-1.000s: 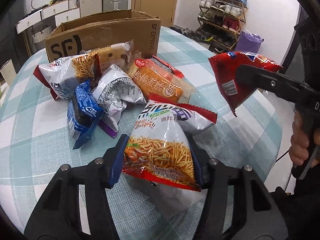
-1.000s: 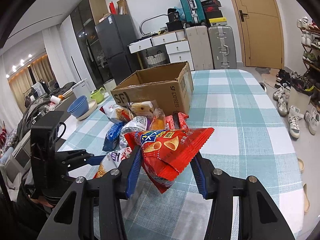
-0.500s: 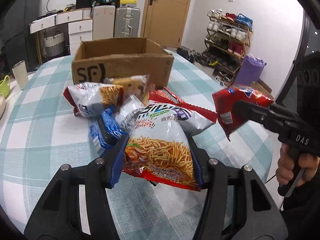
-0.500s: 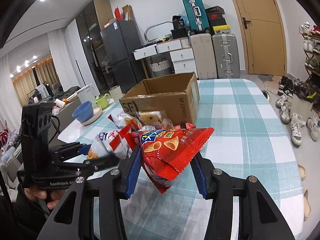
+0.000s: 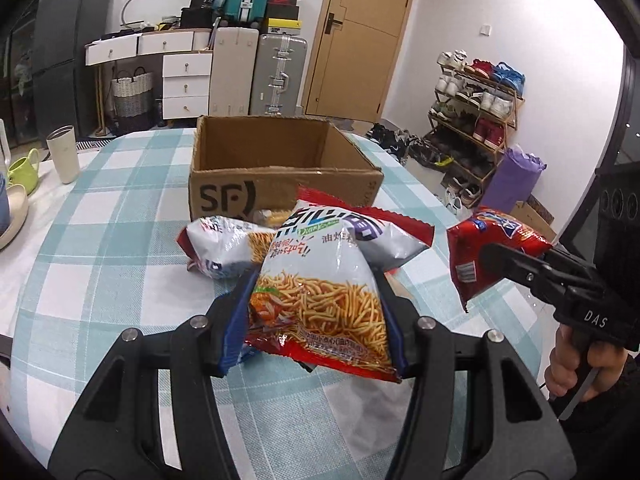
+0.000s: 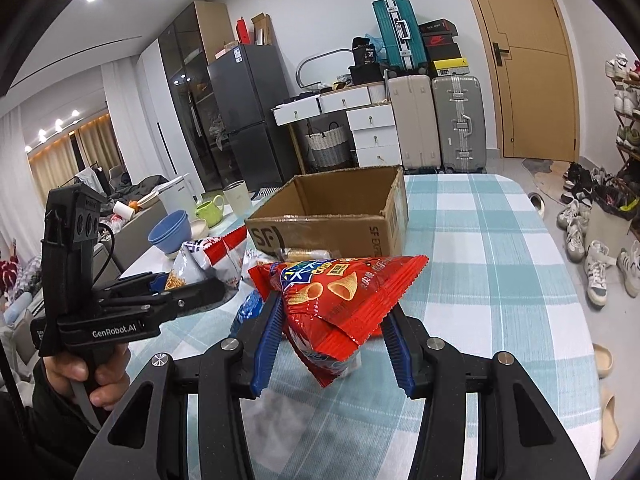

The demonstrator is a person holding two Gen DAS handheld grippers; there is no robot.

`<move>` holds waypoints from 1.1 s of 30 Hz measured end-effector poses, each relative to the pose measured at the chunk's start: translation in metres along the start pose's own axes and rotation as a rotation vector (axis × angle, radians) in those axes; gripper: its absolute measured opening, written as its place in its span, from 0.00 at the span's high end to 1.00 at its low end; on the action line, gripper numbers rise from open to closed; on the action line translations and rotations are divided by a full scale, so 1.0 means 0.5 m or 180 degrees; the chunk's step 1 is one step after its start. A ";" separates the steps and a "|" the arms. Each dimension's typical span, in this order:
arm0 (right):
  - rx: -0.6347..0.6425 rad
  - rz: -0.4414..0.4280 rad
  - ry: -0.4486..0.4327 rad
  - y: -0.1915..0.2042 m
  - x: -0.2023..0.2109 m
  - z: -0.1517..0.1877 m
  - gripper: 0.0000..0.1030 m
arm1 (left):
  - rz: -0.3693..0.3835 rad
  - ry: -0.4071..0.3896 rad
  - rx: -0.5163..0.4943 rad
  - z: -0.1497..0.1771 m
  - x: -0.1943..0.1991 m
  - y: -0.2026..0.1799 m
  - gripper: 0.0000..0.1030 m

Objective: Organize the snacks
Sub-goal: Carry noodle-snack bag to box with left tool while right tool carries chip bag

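- My left gripper has its fingers closed on the noodle-snack bag, pressing it from both sides; the bag is lifted clear of the desk.
- My right gripper has its blue-padded fingers clamped on the red cone-snack bag, which also hangs above the checked cloth.
- From the left camera I see that red bag off to the right, gripped at its side by the other tool, with a hand on its handle.
- Just beyond the noodle bag a second white snack bag lies on the desk, and some more packets sit behind it; I think there is a biscuit pack among them, but the held bag hides most of it.
- Behind those stands the open cardboard box, flaps up, touching or nearly touching the pile.
- At the desk's left edge I see a beige cup and a green mug.
- Suitcases and a shoe rack line the far wall.
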State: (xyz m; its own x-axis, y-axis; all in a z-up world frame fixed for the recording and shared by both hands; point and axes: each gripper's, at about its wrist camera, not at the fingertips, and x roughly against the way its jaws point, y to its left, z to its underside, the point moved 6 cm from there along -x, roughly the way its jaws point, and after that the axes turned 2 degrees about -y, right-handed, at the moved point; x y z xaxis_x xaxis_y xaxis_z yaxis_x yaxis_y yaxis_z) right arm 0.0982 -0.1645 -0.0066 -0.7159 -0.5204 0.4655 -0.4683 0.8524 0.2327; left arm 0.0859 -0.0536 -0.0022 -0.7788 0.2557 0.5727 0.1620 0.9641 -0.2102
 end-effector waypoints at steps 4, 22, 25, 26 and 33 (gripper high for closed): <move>0.0022 -0.0011 -0.0015 0.003 -0.010 -0.022 0.53 | -0.0029 -0.0052 0.0042 -0.031 0.004 0.016 0.48; 0.0167 -0.0082 -0.0047 0.023 -0.084 -0.124 0.53 | -0.0172 -0.0206 0.0217 -0.156 -0.027 0.097 0.48; 0.0168 -0.0083 -0.0048 0.019 -0.099 -0.140 0.53 | -0.0188 -0.0224 0.0216 -0.175 -0.042 0.099 0.48; 0.0170 -0.0084 -0.0054 0.018 -0.105 -0.145 0.53 | -0.0197 -0.0227 0.0208 -0.183 -0.047 0.100 0.48; 0.0188 -0.0100 -0.0033 0.013 -0.147 -0.171 0.53 | -0.0249 -0.0237 0.0155 -0.222 -0.091 0.103 0.48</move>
State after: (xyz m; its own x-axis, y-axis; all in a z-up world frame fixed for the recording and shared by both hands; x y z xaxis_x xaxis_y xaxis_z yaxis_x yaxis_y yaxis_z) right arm 0.1921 -0.1160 0.0336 -0.7055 -0.5475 0.4500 -0.5201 0.8313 0.1960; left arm 0.1970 -0.0078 0.0486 -0.8310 0.1723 0.5289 0.0709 0.9759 -0.2064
